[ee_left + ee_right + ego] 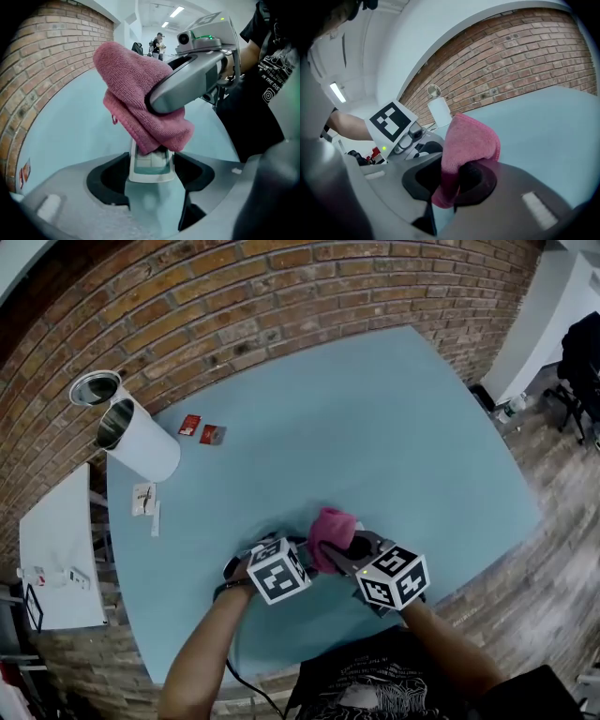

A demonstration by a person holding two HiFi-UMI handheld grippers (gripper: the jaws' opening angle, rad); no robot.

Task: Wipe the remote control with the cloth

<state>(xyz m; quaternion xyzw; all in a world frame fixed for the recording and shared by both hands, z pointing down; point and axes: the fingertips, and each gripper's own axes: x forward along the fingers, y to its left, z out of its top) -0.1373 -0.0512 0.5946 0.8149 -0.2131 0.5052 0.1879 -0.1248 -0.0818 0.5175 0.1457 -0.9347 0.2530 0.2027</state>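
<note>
Right gripper (449, 182), clamped on the folded pink cloth (468, 140): we judge that long, light strokes along the remote control (150, 164) serve best. Left gripper (151, 177), jaws wide, grips the remote control's near end. We note the cloth covering it toward twelve o'clock, above the table's (375, 427) six o'clock edge.

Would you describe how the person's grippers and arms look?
The left gripper and right gripper are grey shells with black pads, each bearing a white cube of black square markers and a green light. The person wears a black printed T-shirt; a black cable trails below the left arm.
</note>
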